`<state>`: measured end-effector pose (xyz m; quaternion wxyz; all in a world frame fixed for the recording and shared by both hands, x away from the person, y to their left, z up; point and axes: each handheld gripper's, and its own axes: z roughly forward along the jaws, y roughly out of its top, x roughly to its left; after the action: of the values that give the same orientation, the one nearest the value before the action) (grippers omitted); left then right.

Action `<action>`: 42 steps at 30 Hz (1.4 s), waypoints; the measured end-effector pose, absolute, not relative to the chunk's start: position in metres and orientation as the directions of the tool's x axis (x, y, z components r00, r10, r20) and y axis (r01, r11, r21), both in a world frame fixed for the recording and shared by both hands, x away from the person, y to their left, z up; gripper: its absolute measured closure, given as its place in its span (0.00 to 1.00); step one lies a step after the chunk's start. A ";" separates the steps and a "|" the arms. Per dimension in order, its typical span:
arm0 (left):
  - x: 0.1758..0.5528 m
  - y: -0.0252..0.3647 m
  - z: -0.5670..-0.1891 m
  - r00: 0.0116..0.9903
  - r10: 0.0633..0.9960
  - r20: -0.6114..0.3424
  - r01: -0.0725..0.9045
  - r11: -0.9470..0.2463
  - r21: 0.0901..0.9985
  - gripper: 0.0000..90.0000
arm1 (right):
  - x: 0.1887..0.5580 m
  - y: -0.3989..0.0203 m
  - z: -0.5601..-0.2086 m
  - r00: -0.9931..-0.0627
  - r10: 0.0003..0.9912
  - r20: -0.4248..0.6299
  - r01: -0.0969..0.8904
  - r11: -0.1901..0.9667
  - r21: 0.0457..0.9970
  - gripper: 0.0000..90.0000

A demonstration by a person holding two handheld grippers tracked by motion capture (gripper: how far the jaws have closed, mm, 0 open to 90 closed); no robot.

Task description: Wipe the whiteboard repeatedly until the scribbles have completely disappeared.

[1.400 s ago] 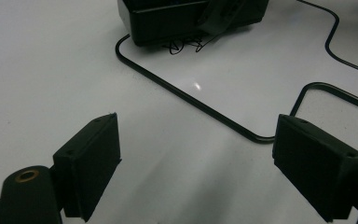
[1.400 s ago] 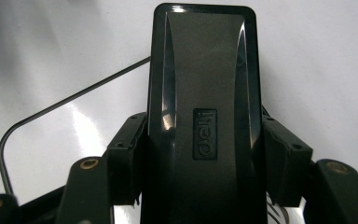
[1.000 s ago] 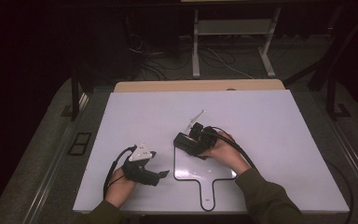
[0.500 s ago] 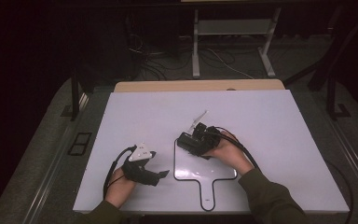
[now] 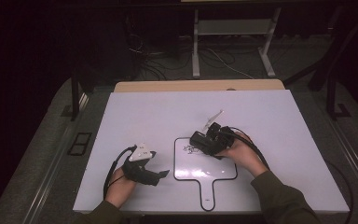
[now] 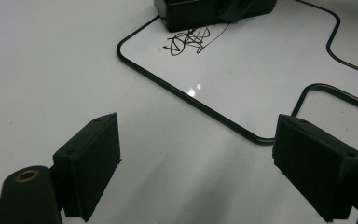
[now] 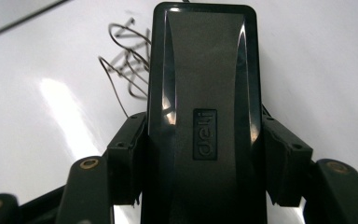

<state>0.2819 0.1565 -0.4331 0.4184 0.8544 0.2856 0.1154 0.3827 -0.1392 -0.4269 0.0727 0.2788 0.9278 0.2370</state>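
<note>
At ten o'clock on the whiteboard, my right gripper clamps the eraser beside the scribble, which I wipe next; left gripper idles, jaws apart.

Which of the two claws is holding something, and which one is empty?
The right claw grips the black eraser over the scribble; the left claw stands open, with nothing between its jaws.

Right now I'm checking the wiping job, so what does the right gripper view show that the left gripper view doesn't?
Right gripper view: its jaws clamped on the black eraser, with the brand lettering on the eraser's top, just short of the scribble.

Left gripper view: its own jaws standing wide apart with nothing between them over the white table, plus the small whiteboard with its black rim and the start of its handle.

Both: the dark scribble, the eraser beside it and the glossy board surface.
</note>
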 end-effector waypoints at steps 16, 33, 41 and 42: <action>0.282 0.154 -0.434 0.803 0.594 -0.053 0.399 -0.470 0.787 0.16 | 0.382 -0.173 -0.426 -0.795 0.607 0.008 0.538 0.698 0.473 0.43; 0.282 0.156 -0.432 0.814 0.580 -0.033 0.385 -0.497 0.778 0.16 | 0.388 -0.139 -0.427 -0.821 0.570 0.001 0.501 0.720 0.480 0.43; 0.281 0.153 -0.433 0.804 0.593 -0.053 0.394 -0.462 0.795 0.16 | 0.391 -0.118 -0.427 -0.832 0.555 0.007 0.488 0.726 0.484 0.43; 0.281 0.153 -0.433 0.804 0.593 -0.053 0.394 -0.462 0.795 0.16 | 0.391 -0.115 -0.427 -0.833 0.553 0.006 0.487 0.727 0.484 0.43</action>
<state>0.2809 0.1532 -0.4330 0.4292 0.8472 0.2910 0.1159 0.3909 -0.1153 -0.4266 0.0693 0.2807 0.9267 0.2401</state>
